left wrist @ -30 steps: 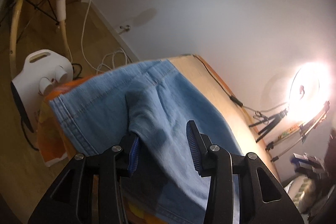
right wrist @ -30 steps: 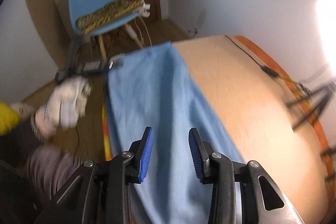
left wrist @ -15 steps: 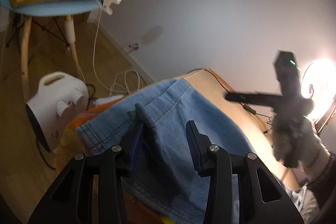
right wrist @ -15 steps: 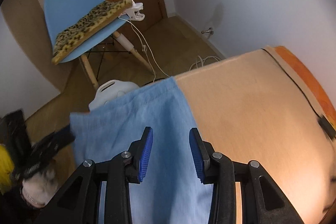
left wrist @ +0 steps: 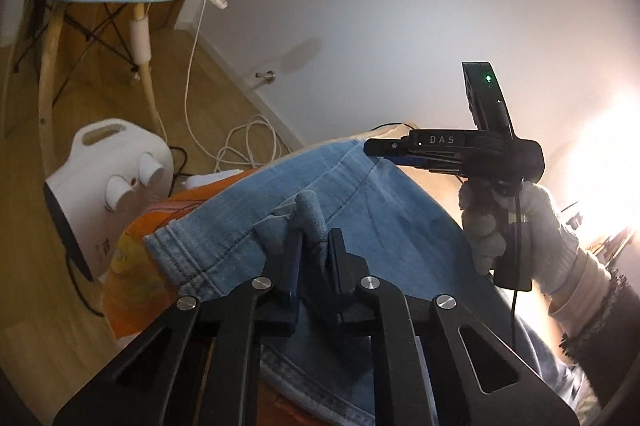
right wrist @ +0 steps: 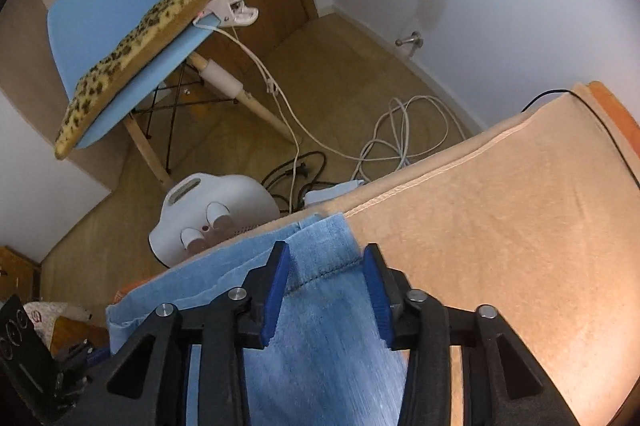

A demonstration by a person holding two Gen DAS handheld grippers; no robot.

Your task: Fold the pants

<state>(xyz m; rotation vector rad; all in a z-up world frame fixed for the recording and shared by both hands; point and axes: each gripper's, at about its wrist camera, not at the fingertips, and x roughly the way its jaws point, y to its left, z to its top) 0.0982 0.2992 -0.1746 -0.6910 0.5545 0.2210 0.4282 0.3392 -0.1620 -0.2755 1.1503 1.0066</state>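
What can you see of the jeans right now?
The jeans are light blue denim with stitched seams, lying spread along the peach-covered table, one end near its far edge. The left gripper has its jaws closing on a pinched-up ridge of fabric. The right gripper has its jaws apart astride a hemmed corner, closing slightly. An orange cloth lies under the near edge.
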